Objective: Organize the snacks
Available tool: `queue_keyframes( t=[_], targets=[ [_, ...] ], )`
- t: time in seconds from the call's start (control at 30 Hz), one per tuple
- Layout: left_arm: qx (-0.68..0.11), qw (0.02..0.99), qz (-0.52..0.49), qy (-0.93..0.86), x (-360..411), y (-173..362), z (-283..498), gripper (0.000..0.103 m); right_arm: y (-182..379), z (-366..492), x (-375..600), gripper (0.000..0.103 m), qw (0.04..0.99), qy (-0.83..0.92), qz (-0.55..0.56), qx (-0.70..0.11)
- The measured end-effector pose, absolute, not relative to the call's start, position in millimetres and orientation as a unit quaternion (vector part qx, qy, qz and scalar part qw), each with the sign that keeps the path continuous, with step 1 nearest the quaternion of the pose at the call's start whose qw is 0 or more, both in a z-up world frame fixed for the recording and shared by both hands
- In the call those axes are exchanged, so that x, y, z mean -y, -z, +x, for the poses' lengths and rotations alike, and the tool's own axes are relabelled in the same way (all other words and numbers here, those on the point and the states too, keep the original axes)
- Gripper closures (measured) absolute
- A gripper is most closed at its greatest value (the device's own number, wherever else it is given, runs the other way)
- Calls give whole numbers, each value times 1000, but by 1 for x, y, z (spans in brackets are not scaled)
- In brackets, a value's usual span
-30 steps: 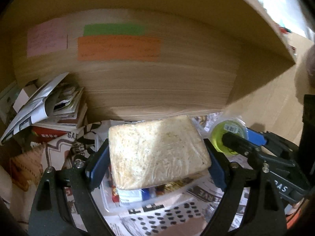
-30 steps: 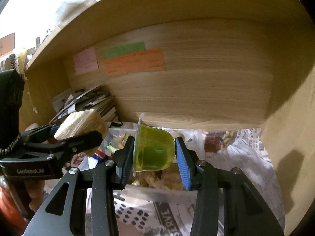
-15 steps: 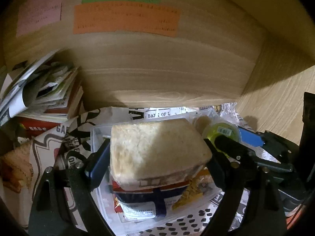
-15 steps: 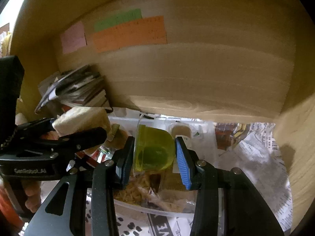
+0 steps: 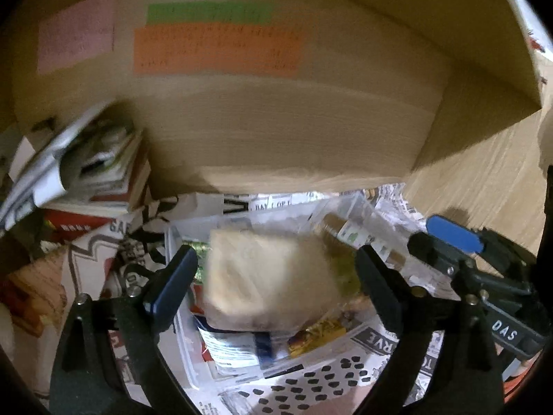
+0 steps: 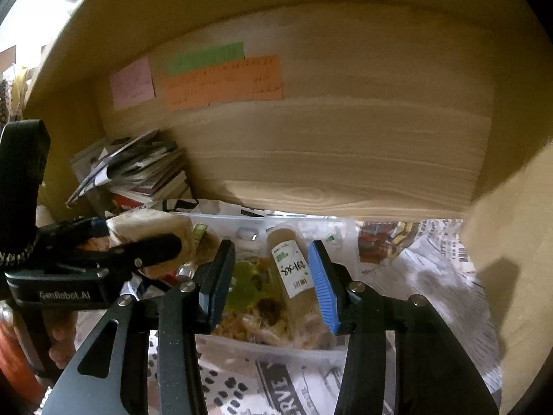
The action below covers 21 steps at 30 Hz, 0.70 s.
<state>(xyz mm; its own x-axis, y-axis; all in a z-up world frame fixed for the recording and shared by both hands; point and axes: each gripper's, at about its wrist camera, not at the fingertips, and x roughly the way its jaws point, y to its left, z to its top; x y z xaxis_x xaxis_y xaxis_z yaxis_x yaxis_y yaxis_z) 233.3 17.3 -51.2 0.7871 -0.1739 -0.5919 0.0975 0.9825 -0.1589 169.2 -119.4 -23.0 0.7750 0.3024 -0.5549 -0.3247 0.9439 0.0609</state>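
Note:
In the left wrist view my left gripper [image 5: 273, 276] hangs over a clear plastic bin [image 5: 179, 314], and its jaws are opening. A beige wrapped snack block [image 5: 269, 283], blurred, sits between them with a gap at each pad, over the packets in the bin. My right gripper [image 6: 271, 276] is open just right of it, with nothing in it. Below its jaws a yellow-green jelly cup [image 6: 242, 288] lies in the bin beside a white-labelled bottle [image 6: 290, 269]. The right wrist view shows the block [image 6: 152, 224] at the left.
The bin stands on newspaper [image 6: 432, 259] lining a wooden shelf. The back wall carries pink, green and orange notes [image 5: 214, 52]. A stack of magazines [image 5: 86, 173] fills the back left corner. The shelf's side wall [image 6: 511, 242] rises close on the right.
Both grippers went deeper into the shelf, over the bin. The green cup left the right jaws and now lies in the bin. The left jaws widened and the beige block came free.

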Motion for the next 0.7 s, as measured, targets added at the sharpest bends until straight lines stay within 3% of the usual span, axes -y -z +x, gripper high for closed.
queue_keyframes(
  t=[0.43,0.7],
  targets=[
    [-210,976,-46,41,-25,-2,144,8,-18,112,132,62,959,-161,-8,-233],
    [-142,989,-27,18,-31,-29,81,8,-48,64,128,47,971,-171,2,-170]
  ],
)
